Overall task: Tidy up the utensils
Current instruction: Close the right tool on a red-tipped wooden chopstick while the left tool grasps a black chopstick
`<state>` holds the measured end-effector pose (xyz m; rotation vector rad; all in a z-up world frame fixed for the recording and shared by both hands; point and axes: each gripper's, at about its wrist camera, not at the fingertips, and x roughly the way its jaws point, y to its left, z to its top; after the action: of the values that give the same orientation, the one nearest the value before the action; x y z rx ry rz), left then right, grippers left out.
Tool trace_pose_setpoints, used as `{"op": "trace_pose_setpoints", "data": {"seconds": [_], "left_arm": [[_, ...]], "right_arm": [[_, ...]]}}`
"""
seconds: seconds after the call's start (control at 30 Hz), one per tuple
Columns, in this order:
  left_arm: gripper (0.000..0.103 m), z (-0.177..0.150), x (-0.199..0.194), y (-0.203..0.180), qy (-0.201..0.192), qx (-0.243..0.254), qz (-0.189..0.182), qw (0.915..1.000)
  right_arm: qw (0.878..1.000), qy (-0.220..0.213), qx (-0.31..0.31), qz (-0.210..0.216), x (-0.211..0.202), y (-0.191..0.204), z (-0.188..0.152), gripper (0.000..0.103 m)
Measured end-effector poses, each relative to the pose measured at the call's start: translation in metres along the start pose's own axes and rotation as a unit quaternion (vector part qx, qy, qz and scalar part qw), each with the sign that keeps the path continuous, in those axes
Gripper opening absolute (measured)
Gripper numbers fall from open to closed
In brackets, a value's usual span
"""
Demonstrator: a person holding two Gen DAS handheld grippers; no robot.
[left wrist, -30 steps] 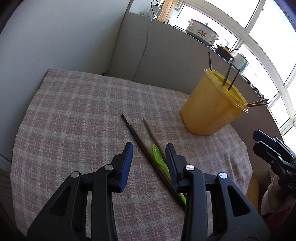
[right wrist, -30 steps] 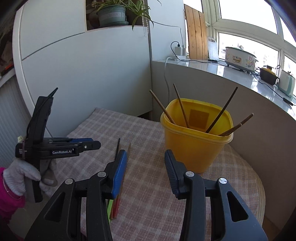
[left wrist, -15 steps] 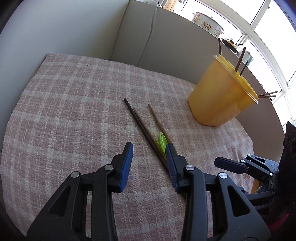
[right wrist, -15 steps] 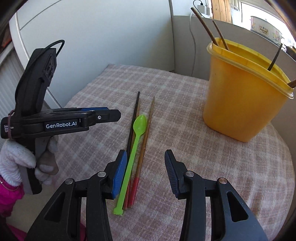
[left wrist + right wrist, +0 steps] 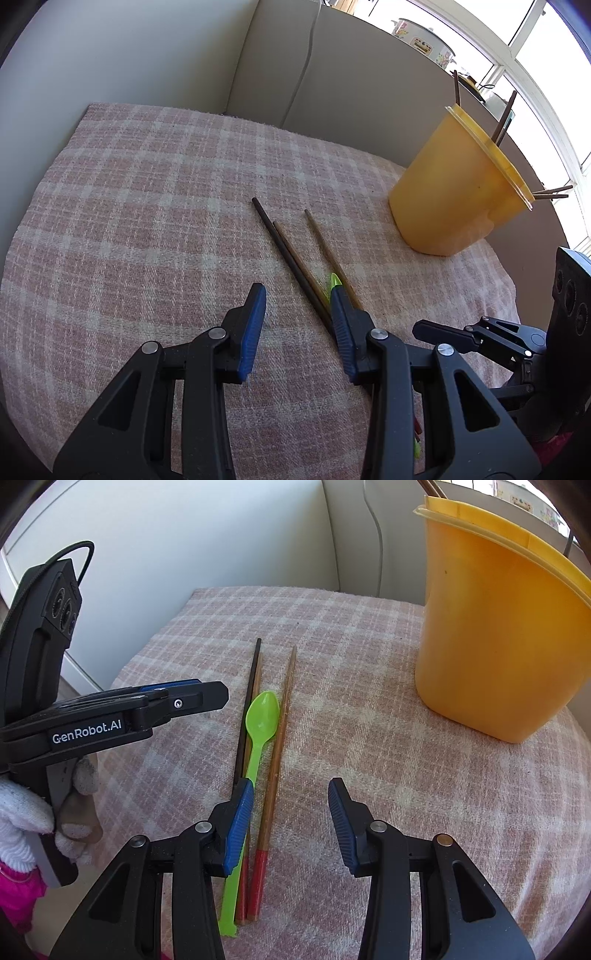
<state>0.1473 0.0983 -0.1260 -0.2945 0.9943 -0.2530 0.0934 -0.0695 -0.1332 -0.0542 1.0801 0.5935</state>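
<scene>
Three chopsticks lie on the cloth ahead of the right hand-held gripper, one dark and two wooden, plus one green spoon; one yellow bucket beyond holds at least four more sticks

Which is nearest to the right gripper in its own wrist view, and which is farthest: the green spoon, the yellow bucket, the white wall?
From the right gripper:
1. Green spoon, on the cloth, its handle beside the left finger.
2. Yellow bucket, standing ahead on the right.
3. White wall, behind the table's far edge.
</scene>
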Motion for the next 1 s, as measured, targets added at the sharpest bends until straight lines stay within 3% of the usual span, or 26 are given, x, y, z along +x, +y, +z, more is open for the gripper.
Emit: {"op": "trace_pose_setpoints", "data": {"seconds": [0.4,0.47,0.8,1.0], "left_arm": [[0.036,0.018,0.021,0.001,0.0,0.002,0.029,0.9996],[0.03,0.017,0.024,0.001,0.005,0.002,0.031,0.9995],[0.03,0.007,0.032,-0.002,0.017,0.007,0.031,0.9993],[0.03,0.005,0.038,-0.018,0.022,0.023,0.031,0.999]], "right_arm": [[1.0,0.014,-0.005,-0.006,0.018,0.005,0.007,0.035],[1.0,0.015,-0.009,-0.008,0.019,0.006,0.007,0.035],[1.0,0.021,-0.014,-0.011,0.023,0.004,0.011,0.031],[0.999,0.026,-0.022,-0.022,0.026,0.003,0.014,0.019]]}}
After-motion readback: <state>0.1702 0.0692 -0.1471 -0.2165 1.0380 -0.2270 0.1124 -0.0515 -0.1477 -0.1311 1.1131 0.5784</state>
